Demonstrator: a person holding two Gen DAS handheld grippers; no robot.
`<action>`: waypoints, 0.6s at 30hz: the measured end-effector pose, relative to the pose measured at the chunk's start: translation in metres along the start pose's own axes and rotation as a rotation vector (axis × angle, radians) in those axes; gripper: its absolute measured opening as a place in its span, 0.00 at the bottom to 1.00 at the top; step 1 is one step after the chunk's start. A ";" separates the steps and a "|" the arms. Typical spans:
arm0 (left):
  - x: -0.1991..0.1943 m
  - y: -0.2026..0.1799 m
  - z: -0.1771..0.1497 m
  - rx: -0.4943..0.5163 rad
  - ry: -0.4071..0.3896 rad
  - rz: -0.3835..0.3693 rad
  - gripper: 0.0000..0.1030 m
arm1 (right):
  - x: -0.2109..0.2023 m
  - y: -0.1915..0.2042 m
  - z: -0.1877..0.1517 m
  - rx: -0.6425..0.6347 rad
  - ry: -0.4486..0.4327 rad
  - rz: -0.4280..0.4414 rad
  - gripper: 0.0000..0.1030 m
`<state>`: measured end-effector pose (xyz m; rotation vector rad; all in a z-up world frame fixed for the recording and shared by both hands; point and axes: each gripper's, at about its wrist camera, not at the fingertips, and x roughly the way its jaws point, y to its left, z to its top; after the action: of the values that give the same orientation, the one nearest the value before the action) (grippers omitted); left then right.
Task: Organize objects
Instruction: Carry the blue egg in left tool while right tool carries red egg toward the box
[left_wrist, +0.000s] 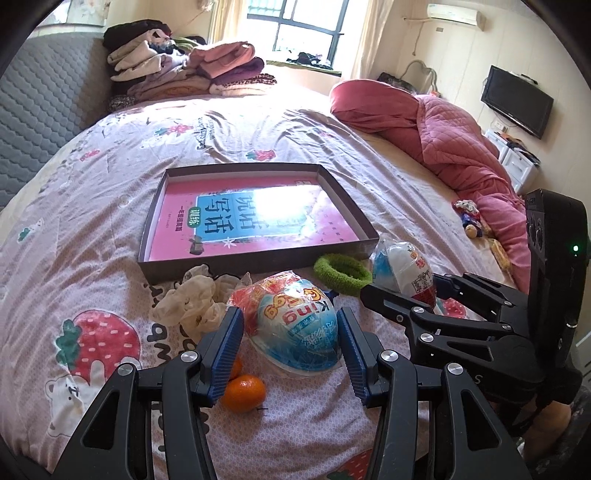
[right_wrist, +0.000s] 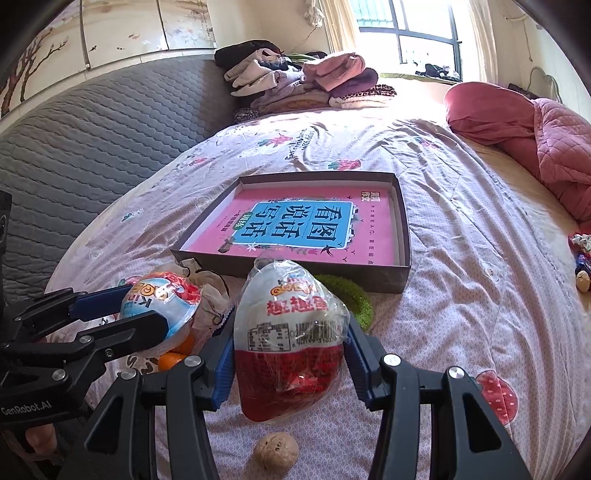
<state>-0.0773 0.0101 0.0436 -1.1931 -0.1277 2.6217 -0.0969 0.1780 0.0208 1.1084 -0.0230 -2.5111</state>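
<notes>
Gripping wrapped eggs, both hand-held grippers level.

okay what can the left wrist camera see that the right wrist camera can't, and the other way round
Only the left wrist view shows the wall television and the whole tangerine. Only the right wrist view shows the walnut and the painted wall panels. Both show the box holding the pink book, the green hair tie, and each gripper closed on a wrapped toy egg: left gripper, right gripper.

Glossy crinkled plastic egg wrappers, matt cotton bedsheet (printed), fuzzy hairband
</notes>
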 end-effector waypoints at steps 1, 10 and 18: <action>0.001 0.001 0.002 -0.002 -0.002 -0.001 0.52 | 0.001 0.000 0.002 -0.001 -0.001 0.000 0.50; 0.013 0.013 0.016 -0.015 -0.010 0.003 0.52 | 0.009 0.006 0.019 -0.016 -0.014 -0.004 0.50; 0.022 0.027 0.036 -0.020 -0.035 0.014 0.52 | 0.018 0.007 0.032 -0.022 -0.020 -0.013 0.50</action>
<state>-0.1232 -0.0090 0.0467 -1.1587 -0.1528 2.6604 -0.1282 0.1611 0.0309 1.0785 0.0068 -2.5271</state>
